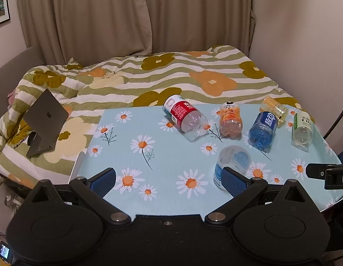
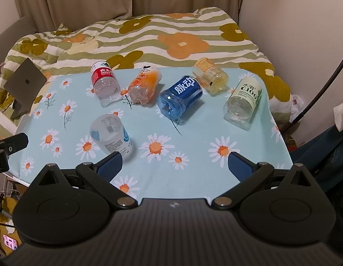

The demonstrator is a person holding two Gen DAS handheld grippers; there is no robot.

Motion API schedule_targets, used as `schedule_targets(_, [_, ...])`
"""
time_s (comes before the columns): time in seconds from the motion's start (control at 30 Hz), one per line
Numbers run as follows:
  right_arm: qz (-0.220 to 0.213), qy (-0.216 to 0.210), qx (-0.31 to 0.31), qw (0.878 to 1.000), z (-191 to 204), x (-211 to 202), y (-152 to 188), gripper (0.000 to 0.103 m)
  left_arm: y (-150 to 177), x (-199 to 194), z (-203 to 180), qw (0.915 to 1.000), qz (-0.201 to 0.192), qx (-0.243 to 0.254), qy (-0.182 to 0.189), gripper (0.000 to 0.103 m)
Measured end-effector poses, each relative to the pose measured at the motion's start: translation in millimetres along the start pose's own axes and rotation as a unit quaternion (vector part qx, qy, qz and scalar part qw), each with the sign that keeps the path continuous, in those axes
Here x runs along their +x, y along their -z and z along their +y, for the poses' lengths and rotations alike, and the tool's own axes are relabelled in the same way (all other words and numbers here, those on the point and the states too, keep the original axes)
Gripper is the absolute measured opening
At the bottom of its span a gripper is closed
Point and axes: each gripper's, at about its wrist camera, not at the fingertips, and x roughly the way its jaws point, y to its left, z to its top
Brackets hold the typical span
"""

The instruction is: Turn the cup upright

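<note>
Several cut-bottle cups lie on the daisy-print table (image 1: pixel 162 199). A clear cup with a white-and-blue label (image 1: pixel 232 161) lies nearest, just beyond my left gripper's right pad; in the right wrist view (image 2: pixel 110 136) it lies by the left pad. Behind it lie a red-label cup (image 1: pixel 182 115) (image 2: pixel 103 82), an orange cup (image 1: pixel 230 119) (image 2: pixel 143 87), a blue cup (image 1: pixel 263 128) (image 2: pixel 179 97), a yellow cup (image 1: pixel 274 109) (image 2: pixel 210 76) and a green-label cup (image 1: pixel 302 128) (image 2: pixel 242 102). My left gripper (image 1: pixel 169 180) and right gripper (image 2: pixel 174 165) are open and empty.
A bed with a striped flower quilt (image 1: pixel 171 75) lies behind the table. An open laptop (image 1: pixel 44 122) stands on it at the left. Curtains and a wall close the back and right. The table (image 2: pixel 193 177) edge runs close on the right.
</note>
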Motion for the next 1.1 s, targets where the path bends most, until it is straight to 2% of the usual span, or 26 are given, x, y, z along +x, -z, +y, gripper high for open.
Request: schedule_targets(1.1, [-0.002, 0.003, 0.001, 1.0, 1.7, -0.2, -2.5, 0.103, -9.6, 0.4, 5.5, 0.9999, -0.01, 0.01, -0.001, 0.103])
